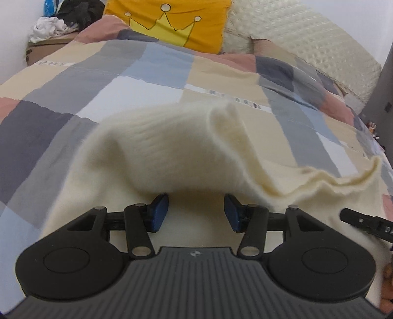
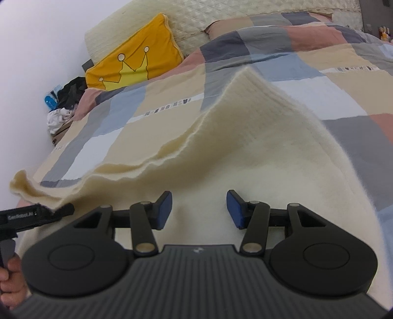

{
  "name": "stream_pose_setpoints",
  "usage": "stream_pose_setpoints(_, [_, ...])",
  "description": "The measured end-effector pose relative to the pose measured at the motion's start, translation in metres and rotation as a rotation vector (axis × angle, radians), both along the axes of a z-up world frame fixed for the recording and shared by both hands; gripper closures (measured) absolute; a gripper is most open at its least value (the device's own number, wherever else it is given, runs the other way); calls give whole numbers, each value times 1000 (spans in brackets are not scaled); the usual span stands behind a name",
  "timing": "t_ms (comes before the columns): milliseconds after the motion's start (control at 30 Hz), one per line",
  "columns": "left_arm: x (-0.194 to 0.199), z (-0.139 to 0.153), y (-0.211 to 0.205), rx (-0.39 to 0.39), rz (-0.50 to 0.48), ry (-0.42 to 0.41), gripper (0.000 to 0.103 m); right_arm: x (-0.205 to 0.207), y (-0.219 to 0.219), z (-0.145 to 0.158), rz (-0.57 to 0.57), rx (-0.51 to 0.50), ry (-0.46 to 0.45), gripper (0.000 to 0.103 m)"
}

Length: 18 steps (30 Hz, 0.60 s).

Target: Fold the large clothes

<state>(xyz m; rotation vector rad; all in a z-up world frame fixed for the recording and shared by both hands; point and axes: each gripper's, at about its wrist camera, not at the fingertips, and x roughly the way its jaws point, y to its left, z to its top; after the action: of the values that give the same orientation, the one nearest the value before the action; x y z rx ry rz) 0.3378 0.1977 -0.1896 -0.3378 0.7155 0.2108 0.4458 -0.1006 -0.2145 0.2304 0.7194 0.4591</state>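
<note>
I have both grippers low over the cream knit garment [image 1: 152, 157], which lies on the bed's patchwork quilt [image 1: 61, 98], short of the yellow crown pillow [image 1: 169, 22]. The left gripper [image 1: 196, 211] stands with its jaws wide and nothing between the blue pads [image 1: 158, 212]; a raised fold of knit bulges just ahead of them. The right gripper [image 2: 199, 208] is likewise spread wide over flat fabric, gripping nothing. In the right view, the garment's layered edge [image 2: 147, 152] runs away to the left and a corner peaks toward the pillow.

Risks, as I judge them:
- Single-layer pickup. The edge shows several stacked layers; closing too shallow would lift only the top one and undo the fold.
- Quilt capture. Closing too deep near the garment's border could pinch the quilt along with the knit.
- Uneven lift. If one gripper closes farther from the edge than the other, the fold line would skew.
- Slip. Fuzzy, stretchy knit may creep out of the pads under its own weight.
</note>
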Motion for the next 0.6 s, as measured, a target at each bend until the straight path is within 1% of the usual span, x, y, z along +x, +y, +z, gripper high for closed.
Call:
stream_pose_setpoints(167, [2,2,15,29,28,-27,46,14,4,-4,-5,-15,-10,51])
stream_pose_setpoints(233, [2,2,21,38,40,-33,46,23,3,-6,-19,2,6,51])
stream_pose_setpoints(333, [3,-1,29,15,39,-33,46,35,1,-7,-43,27,12,51])
stream_pose_setpoints(433, [5,-3,31,27,34,-29,46,42,-1,-7,-65,43,3,51])
stream_pose_setpoints(533, [7,-6,32,34,33,-27,46,50,-1,-7,-79,33,-9,51])
stream_pose_setpoints(600, [10,-6,31,57,26,-34,46,56,1,-6,-89,7,-18,51])
